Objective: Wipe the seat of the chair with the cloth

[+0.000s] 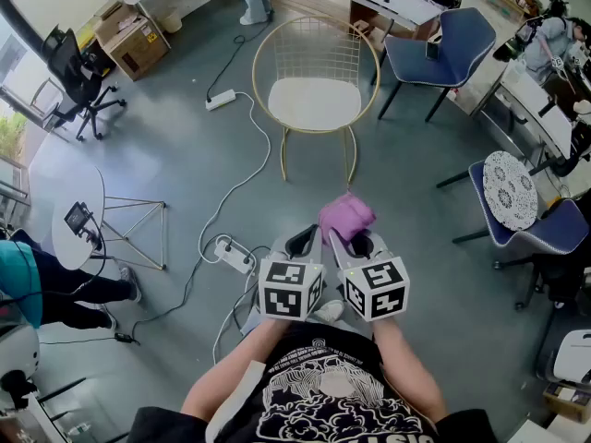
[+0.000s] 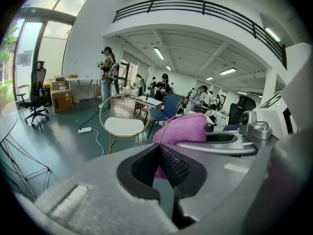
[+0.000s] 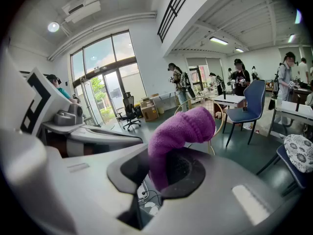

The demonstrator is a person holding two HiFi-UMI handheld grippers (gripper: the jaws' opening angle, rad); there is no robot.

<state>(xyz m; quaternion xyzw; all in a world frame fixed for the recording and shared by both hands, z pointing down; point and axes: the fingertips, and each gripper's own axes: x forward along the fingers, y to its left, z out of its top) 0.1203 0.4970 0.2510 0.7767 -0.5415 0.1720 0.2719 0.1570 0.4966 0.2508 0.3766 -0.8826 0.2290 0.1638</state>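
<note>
Closest to me, the right gripper [image 1: 356, 241] has its jaws clamped on the purple cloth [image 1: 346, 217], which bunches up above the pads, held in the air well short of the chair [image 1: 314, 102]. Just beside it, the left gripper [image 1: 302, 240] is closed on nothing. I see grey floor [image 1: 416, 183] between the cloth and the white seat, with two power strips [image 1: 233, 255] off to the left. Farther out stand two blue chairs [image 1: 441, 40], one black office chair [image 1: 76, 70] and one cardboard box [image 1: 135, 41].

Ahead on the floor [image 1: 185, 164] the chair [image 1: 314, 102]; nearer, cloth [image 1: 345, 217] in right tongs [image 1: 360, 245], left tongs [image 1: 302, 243] beside.
</note>
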